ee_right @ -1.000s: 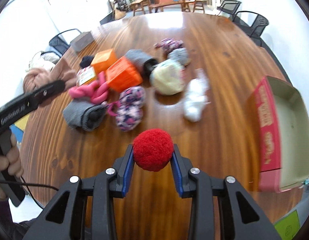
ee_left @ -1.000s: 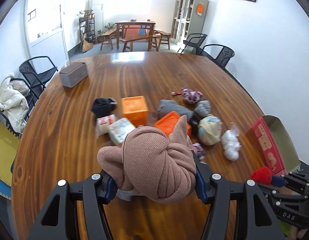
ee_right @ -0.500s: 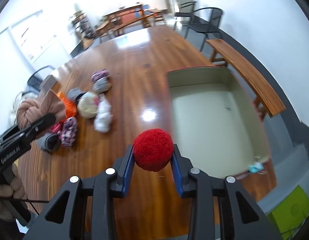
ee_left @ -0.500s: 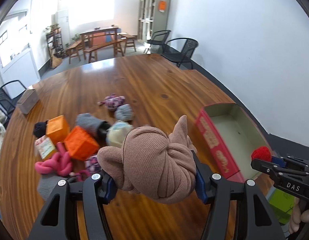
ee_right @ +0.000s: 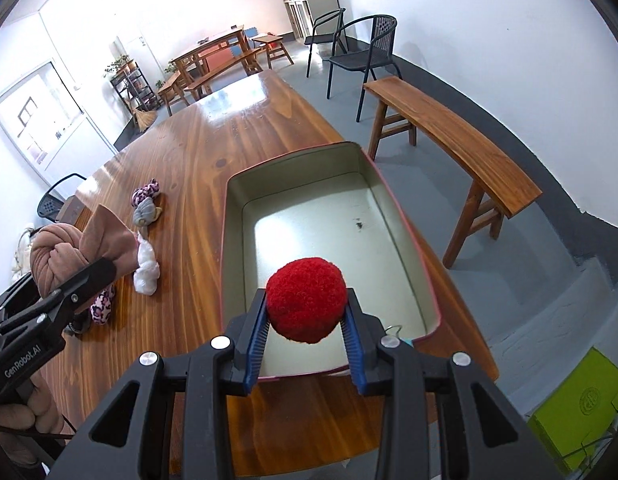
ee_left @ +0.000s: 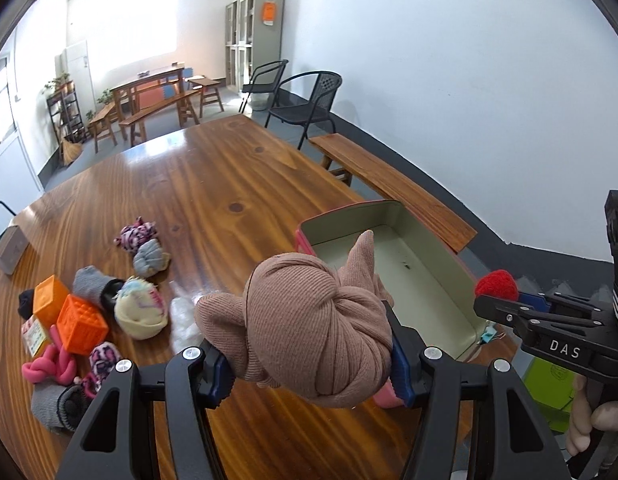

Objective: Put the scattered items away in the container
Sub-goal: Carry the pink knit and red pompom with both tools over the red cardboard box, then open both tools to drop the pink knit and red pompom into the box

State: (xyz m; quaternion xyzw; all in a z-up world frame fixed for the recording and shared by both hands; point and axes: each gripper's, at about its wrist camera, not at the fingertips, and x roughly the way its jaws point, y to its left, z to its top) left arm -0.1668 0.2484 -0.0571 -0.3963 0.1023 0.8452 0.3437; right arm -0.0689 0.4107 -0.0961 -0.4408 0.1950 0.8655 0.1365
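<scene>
Your right tongs [ee_right: 305, 334] are pinching the red pom-pom [ee_right: 306, 304] between their blue pads, and from the right wrist view the ball hangs over the near end of the container [ee_right: 405, 256], a tin with a pale lining and red outside that looks empty apart from a dark speck on its floor. Your left tongs [ee_left: 311, 364] are clamped on the knotted brown cloth bundle [ee_left: 313, 328], a bulky load that holds them fairly wide; it sits just short of the container's near corner, not yet clearly over the opening.

You are in the carry-and-drop step, with both loads at or near the container and neither let go. For the pom-pom, the next move probably needs little more than parting the tongs, since it looks to be already inside the rim line. The bundle likely needs to go a little further over the tin first, because its loose tail could catch on the wall.

Out on the counter [ee_left: 197, 184] much remains: the orange cubes [ee_left: 81, 325], rolled socks [ee_left: 141, 307], a pink knot [ee_left: 49, 366] and a white bag [ee_right: 145, 266], all well apart from the container.
</scene>
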